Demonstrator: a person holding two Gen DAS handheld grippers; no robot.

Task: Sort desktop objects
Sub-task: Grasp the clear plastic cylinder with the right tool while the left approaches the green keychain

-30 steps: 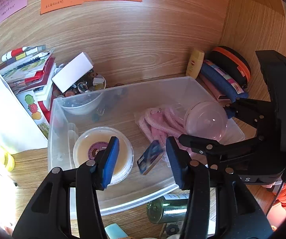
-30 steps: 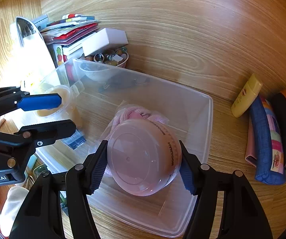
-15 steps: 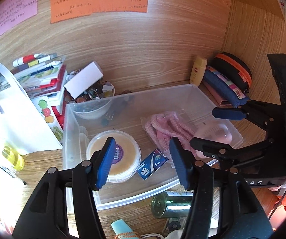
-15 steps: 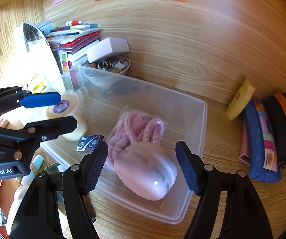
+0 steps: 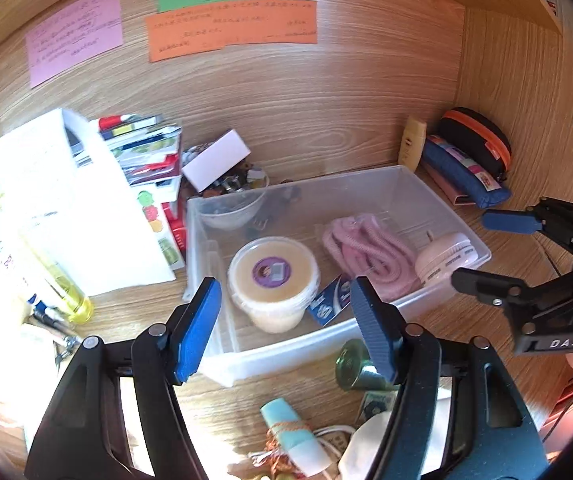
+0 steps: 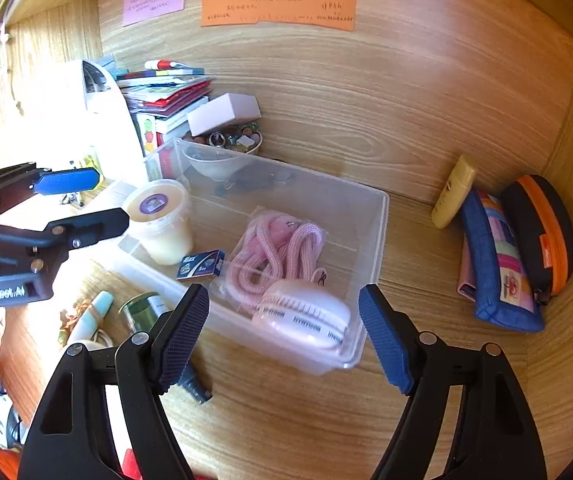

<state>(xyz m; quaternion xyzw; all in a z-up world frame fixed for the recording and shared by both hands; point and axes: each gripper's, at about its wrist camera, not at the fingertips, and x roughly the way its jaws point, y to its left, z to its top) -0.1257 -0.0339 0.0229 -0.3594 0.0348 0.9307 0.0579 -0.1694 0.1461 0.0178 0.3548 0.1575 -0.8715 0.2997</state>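
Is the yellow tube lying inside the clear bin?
No, the yellow tube leans on the back wall outside the clear bin, beside the blue pouch.

1. The bin (image 6: pixel 370 216) in front of me is clear plastic.
2. In it, my rope (image 6: pixel 274 256) is pale pink and the round case (image 6: pixel 306 318) a lighter pink.
3. The tub (image 5: pixel 272 276) is cream with a purple label.
4. The small box (image 6: pixel 202 265) is dark blue with white print.
5. My gripper pads (image 5: pixel 198 322) are bright blue.
6. On the wood-grain wall the notes (image 5: pixel 230 28) are orange, green and pink.
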